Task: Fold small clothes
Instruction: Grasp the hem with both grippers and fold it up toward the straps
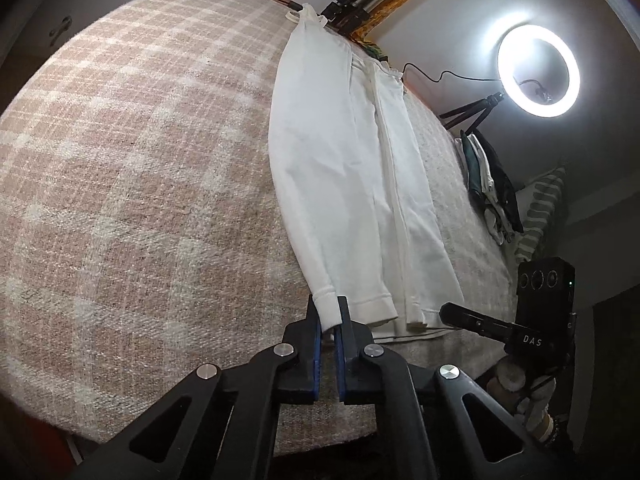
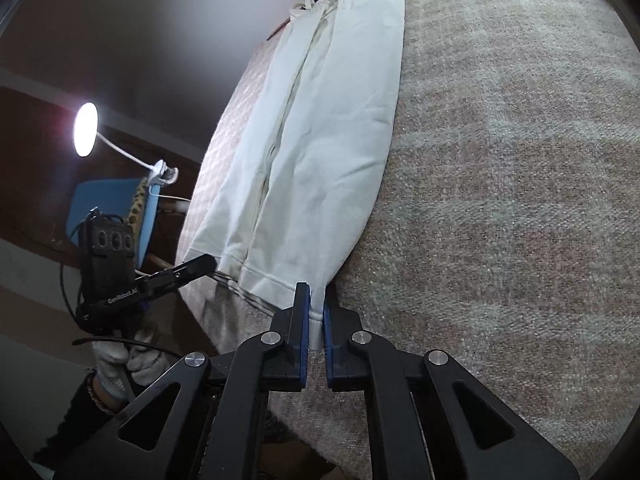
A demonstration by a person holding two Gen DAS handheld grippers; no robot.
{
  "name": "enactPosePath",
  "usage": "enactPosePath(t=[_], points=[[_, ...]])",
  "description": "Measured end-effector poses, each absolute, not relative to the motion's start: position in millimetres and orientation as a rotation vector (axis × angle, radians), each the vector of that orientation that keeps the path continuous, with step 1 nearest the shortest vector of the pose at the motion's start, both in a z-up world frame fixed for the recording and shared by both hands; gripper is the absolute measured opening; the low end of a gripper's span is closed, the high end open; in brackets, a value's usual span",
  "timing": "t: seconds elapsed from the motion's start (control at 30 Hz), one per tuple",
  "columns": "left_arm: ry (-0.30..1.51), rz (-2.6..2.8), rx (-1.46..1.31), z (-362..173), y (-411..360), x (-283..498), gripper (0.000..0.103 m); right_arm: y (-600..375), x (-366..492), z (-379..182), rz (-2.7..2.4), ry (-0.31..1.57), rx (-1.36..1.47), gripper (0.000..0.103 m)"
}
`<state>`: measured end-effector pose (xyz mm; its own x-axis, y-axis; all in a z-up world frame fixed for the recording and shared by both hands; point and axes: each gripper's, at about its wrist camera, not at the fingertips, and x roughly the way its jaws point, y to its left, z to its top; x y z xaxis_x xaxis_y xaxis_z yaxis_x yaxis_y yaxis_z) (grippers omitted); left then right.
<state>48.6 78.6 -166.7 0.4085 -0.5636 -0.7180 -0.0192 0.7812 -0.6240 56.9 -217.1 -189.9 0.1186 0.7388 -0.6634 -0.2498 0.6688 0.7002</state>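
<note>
Down on a bed covered by a pink-and-cream checked blanket (image 1: 132, 184), a white long-sleeved garment (image 1: 344, 184) lies stretched lengthwise away from both cameras, its sleeves folded in along the body so that it forms a long narrow strip. In the left wrist view, the left hand-held gripper (image 1: 327, 316) pinches one ribbed cuff (image 1: 326, 310) at the near end of the garment between its blue-padded fingers (image 1: 316, 332), the jaws drawn close with the cloth between them. The right hand-held gripper (image 2: 311, 304) likewise pinches a near cuff (image 2: 315, 324) at the garment's outer edge, its jaws narrowed on the fabric. Each gripper also shows in the other's view, off to the side by the garment's hem, held by a hand in a light knitted glove (image 2: 120, 364). A drawstring loop (image 1: 294, 14) shows at the far end of the garment. Beyond the bed's right side in the left wrist view, a lit ring light (image 1: 538, 70) stands on a tripod, with a small heap of dark and pale clothes (image 1: 490, 184) on the blanket near it. In the right wrist view a lit lamp (image 2: 86, 130) on a bent white neck stands beside a blue chair (image 2: 116, 208).
</note>
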Motion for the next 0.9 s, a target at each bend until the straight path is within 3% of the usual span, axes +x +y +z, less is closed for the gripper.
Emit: enactPosePath(t=[0.53, 0.9], points=[[0.962, -0.389, -0.647, -109.6, 80.9, 103.4, 0.002, -240.7, 102.3, -145.9, 0.790, 1.123, 0.648, 0.004], [0.947, -0.320, -0.637, -125.4, 81.1, 183.1, 0.002, -229.9, 177.0, -155.9, 0.690, 1.117, 0.691, 0.004]])
